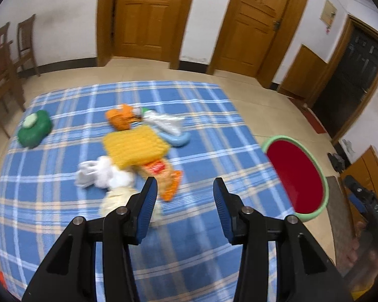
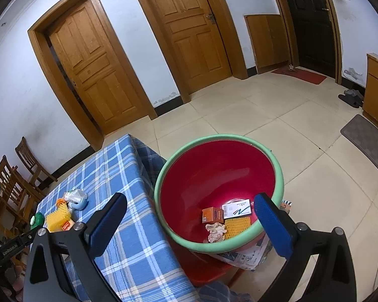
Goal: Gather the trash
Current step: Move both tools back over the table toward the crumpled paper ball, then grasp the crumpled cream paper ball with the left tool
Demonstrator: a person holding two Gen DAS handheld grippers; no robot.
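A: Start near. What are the grippers doing?

B: The left gripper [image 1: 185, 188] hangs over the near part of the checked cloth [image 1: 63, 239], fingers spread wide, nothing between them. The right gripper [image 2: 190, 216] is over the near rim of the basin [image 2: 163, 176], fingers likewise apart and empty.

A: And the trash?

B: Some is already in the basin: an orange box [image 2: 212, 215], a white card [image 2: 237, 209], a yellow pad [image 2: 236, 226] and a crumpled tissue [image 2: 215, 230]. The rest lies on the cloth just beyond the left fingertips: pale tissue [image 1: 116, 198] nearest, white wads [image 1: 100, 173] to its left, an orange wrapper [image 1: 163, 173], then a yellow sponge [image 1: 137, 147] overlapping it. Farther off are an orange carton [image 1: 119, 119], clear plastic [image 1: 166, 123] and a blue piece [image 1: 180, 139]. A green lump [image 1: 34, 128] sits far left, apart from the heap.

A: What could go wrong?

B: The pile overlaps, so I'd guess a closing grip on the wrapper may drag the sponge or tissue along, or pinch the cloth and pull everything. Tissue is soft and may slip out on the way right. The basin stands off the table's right edge, on a red stool [image 2: 204, 271] it seems, so a knock on the rim could tip it.

A: The left view looks smeared.

B: Yes, so the finer outlines in the heap are uncertain.
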